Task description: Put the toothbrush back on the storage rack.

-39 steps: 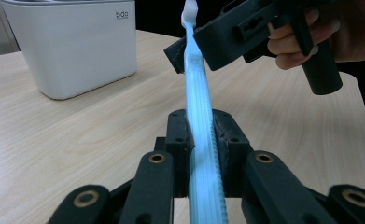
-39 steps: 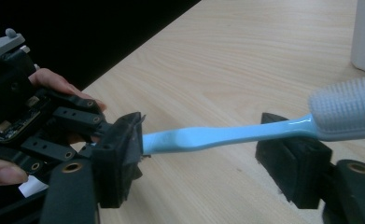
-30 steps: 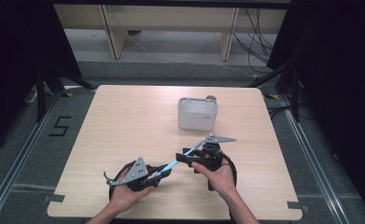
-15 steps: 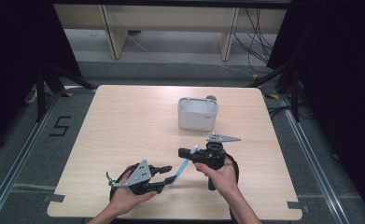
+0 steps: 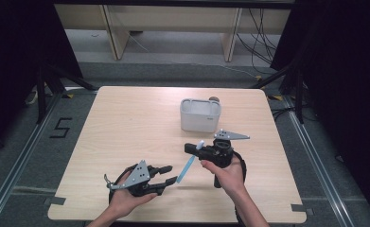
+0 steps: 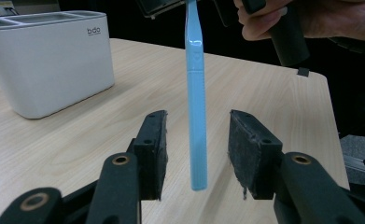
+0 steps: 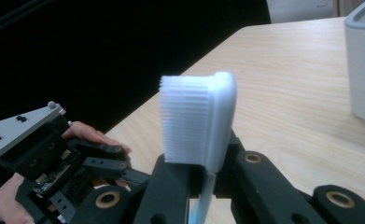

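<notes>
A light-blue toothbrush (image 5: 188, 167) with white bristles (image 7: 193, 122) hangs slanting from my right gripper (image 5: 195, 147), which is shut on its neck just below the head. My left gripper (image 5: 172, 174) sits low at the front left. Its jaws have just been opening and stand open on either side of the handle's lower end (image 6: 197, 140). In the left gripper view neither pad (image 6: 153, 140) touches the handle. In the right gripper view the brush head rises above my right gripper (image 7: 206, 173), with the left gripper (image 7: 103, 164) in a hand beyond.
A white rectangular holder (image 5: 200, 116) with compartments stands on the wooden table (image 5: 126, 118) behind the right hand; it also appears as the white holder (image 6: 49, 60) in the left gripper view. Dark floor and curtains surround the table.
The left gripper's jaws came apart from the handle end. The right gripper closed on the brush near its head and lifted slightly, leaving the brush hanging from the right alone.
</notes>
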Demonstrator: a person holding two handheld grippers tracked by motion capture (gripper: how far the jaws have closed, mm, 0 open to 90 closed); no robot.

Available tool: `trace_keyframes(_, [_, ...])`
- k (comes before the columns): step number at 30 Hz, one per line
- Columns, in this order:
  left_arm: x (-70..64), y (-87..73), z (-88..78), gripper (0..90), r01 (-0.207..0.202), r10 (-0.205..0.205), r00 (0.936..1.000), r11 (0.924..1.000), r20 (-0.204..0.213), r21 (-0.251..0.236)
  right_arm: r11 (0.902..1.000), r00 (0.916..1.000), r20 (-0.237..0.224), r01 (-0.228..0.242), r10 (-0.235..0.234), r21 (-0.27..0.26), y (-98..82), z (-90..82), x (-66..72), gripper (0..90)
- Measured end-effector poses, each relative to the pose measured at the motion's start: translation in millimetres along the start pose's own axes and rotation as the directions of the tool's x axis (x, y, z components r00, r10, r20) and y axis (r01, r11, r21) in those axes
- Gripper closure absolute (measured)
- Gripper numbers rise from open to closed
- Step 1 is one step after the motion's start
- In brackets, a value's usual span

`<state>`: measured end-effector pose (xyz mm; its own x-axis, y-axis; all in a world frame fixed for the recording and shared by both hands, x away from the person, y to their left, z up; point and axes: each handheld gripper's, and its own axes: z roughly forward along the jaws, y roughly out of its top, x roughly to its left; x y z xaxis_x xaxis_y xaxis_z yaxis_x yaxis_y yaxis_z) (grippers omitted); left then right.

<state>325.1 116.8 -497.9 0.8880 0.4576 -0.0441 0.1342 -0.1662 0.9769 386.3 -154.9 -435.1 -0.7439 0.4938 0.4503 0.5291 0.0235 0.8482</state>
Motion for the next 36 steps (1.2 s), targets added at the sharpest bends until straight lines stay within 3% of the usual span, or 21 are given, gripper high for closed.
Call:
trace_keyframes(1, [-0.2, 0.4, -2.3, 56.5, 0.000, 0.000, 1.0000, 0.9999, -0.010, 0.015, 0.9999, 0.9999, 0.007, -0.010, 0.010, 0.003, 0.8, -1.4, 0.7, 87.0])
trace_keyframes(3, [0.7, -0.3, -4.2, 56.2, 0.000, 0.000, 0.9998, 0.9999, -0.018, 0.014, 0.9999, 0.9997, 0.020, 0.016, -0.015, -0.003, 3.4, -3.3, -0.1, 87.1])
trace_keyframes(4, [1.3, -1.5, -4.0, 56.0, 0.007, -0.007, 0.9999, 1.0000, -0.014, -0.004, 0.9999, 0.9997, 0.021, 0.013, -0.013, 0.002, 4.0, -3.2, -0.6, 87.0])
trace_keyframes(5, [1.8, -1.2, -6.6, 55.7, 0.006, -0.005, 0.9996, 0.9999, -0.026, 0.015, 0.9999, 0.9997, 0.024, -0.012, 0.011, 0.007, 5.0, -5.2, 1.5, 87.0])
trace_keyframes(8, [3.8, -2.7, -9.8, 55.2, 0.014, -0.014, 0.9992, 0.9998, -0.039, 0.011, 0.9992, 0.9981, 0.048, 0.038, -0.038, -0.005, 8.2, -6.0, -1.3, 87.0])
trace_keyframes(11, [6.8, -4.4, -14.5, 54.6, 0.020, -0.020, 0.9984, 0.9998, -0.053, 0.009, 0.9996, 0.9975, 0.065, 0.029, -0.029, 0.003, 11.3, -8.1, -0.9, 87.0])
trace_keyframes(13, [9.3, -6.2, -16.6, 54.6, 0.030, -0.031, 0.9978, 0.9995, -0.059, -0.010, 0.9992, 0.9969, 0.068, 0.041, -0.040, -0.005, 13.2, -9.5, -1.2, 87.0])
trace_keyframes(14, [10.2, -6.1, -19.6, 54.5, 0.033, -0.032, 0.9967, 0.9994, -0.074, 0.008, 0.9983, 0.9961, 0.068, 0.057, -0.057, -0.008, 15.0, -9.9, -2.1, 87.0])
trace_keyframes(17, [14.6, -8.7, -23.4, 54.1, 0.044, -0.044, 0.9941, 0.9990, -0.100, -0.004, 0.9984, 0.9946, 0.087, 0.057, -0.057, 0.000, 19.2, -12.3, -2.4, 87.0])
trace_keyframes(21, [20.7, -12.4, -27.9, 53.9, 0.056, -0.058, 0.9878, 0.9983, -0.145, -0.014, 0.9957, 0.9888, 0.119, 0.092, -0.090, -0.009, 24.5, -14.7, -4.8, 87.0])
trace_keyframes(25, [26.9, -16.1, -32.6, 52.2, 0.071, -0.074, 0.9778, 0.9972, -0.196, -0.022, 0.9973, 0.9891, 0.129, 0.072, -0.071, -0.009, 30.5, -18.8, -3.7, 87.0])
trace_keyframes(26, [28.2, -17.2, -33.5, 51.9, 0.077, -0.080, 0.9750, 0.9967, -0.207, -0.025, 0.9953, 0.9871, 0.131, 0.095, -0.092, -0.017, 32.3, -19.1, -5.0, 87.0])
trace_keyframes(27, [29.9, -18.9, -33.3, 51.6, 0.081, -0.087, 0.9740, 0.9959, -0.209, -0.041, 0.9943, 0.9834, 0.150, 0.105, -0.102, -0.014, 33.6, -20.1, -5.5, 87.1])
trace_keyframes(28, [30.6, -19.4, -34.9, 51.5, 0.083, -0.087, 0.9714, 0.9962, -0.221, -0.027, 0.9945, 0.9849, 0.141, 0.103, -0.100, -0.017, 34.9, -20.2, -5.8, 87.1])
trace_keyframes(29, [32.1, -21.1, -35.8, 51.6, 0.089, -0.092, 0.9687, 0.9957, -0.230, -0.025, 0.9921, 0.9805, 0.157, 0.123, -0.118, -0.024, 35.7, -20.5, -7.0, 87.0])
trace_keyframes(30, [33.6, -22.9, -35.3, 51.6, 0.092, -0.099, 0.9682, 0.9950, -0.230, -0.039, 0.9952, 0.9822, 0.163, 0.097, -0.093, -0.015, 36.7, -21.1, -5.8, 87.0])
trace_keyframes(32, [35.5, -24.7, -37.1, 51.5, 0.099, -0.104, 0.9645, 0.9946, -0.243, -0.031, 0.9931, 0.9790, 0.170, 0.116, -0.112, -0.015, 39.4, -22.7, -7.3, 87.0])
trace_keyframes(33, [36.4, -25.5, -37.1, 51.4, 0.102, -0.108, 0.9640, 0.9941, -0.243, -0.037, 0.9948, 0.9810, 0.169, 0.100, -0.095, -0.020, 39.8, -22.7, -7.1, 87.0])
trace_keyframes(36, [39.9, -28.2, -37.3, 50.9, 0.102, -0.114, 0.9614, 0.9930, -0.250, -0.059, 0.9910, 0.9735, 0.191, 0.132, -0.125, -0.023, 42.7, -24.0, -10.1, 87.0])
